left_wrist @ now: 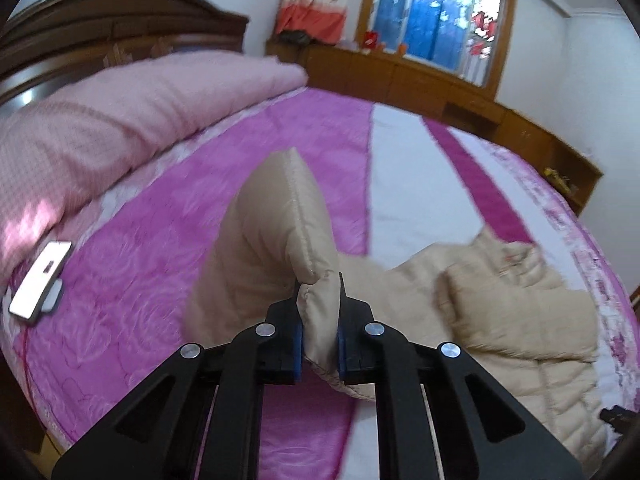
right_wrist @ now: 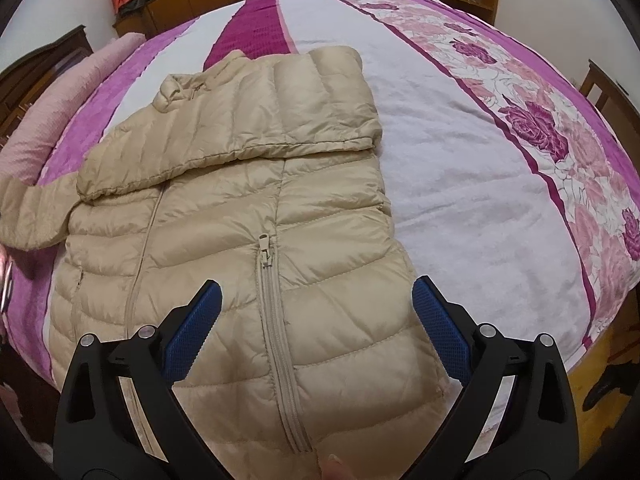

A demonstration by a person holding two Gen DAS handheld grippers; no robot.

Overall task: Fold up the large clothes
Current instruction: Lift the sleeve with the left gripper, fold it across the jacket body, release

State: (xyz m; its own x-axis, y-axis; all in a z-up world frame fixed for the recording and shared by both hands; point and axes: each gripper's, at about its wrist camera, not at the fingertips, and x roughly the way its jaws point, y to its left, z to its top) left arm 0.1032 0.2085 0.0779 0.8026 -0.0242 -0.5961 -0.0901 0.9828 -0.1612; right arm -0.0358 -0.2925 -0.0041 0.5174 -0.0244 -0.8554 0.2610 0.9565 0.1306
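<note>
Item: beige puffer jacket (right_wrist: 240, 220), lying front-up on the bed (right_wrist: 460, 168), zipper (right_wrist: 276, 320) partly closed and running toward my right tool. One sleeve (right_wrist: 312, 108) is folded across the chest; the collar (right_wrist: 180, 88) points toward the far side of the bed.

Item: my left tool (left_wrist: 320, 320), jaws pressed tight on the jacket's other sleeve (left_wrist: 276, 216). The cuff end is pinched between the blue pads (left_wrist: 299, 344) and the sleeve stands up off the bed in a hump in front of the tool. The rest of the jacket lies to the right in the left wrist view, blurred.

Item: my right tool (right_wrist: 316, 332), jaws spread wide, nothing between the pads. It hangs over the lower front of the jacket, one finger on each side of the zipper; I cannot tell whether the tips touch the fabric.

Item: bed cover, pink and magenta stripes with a white band and a rose border.

Item: pink quilt (left_wrist: 132, 120), rolled along the headboard (left_wrist: 100, 28) side.

Item: phone (left_wrist: 40, 280), on the bed just beside the quilt, well apart from the jacket.

Item: wooden cabinets (left_wrist: 400, 76) under a window (left_wrist: 432, 16), beyond the bed.
</note>
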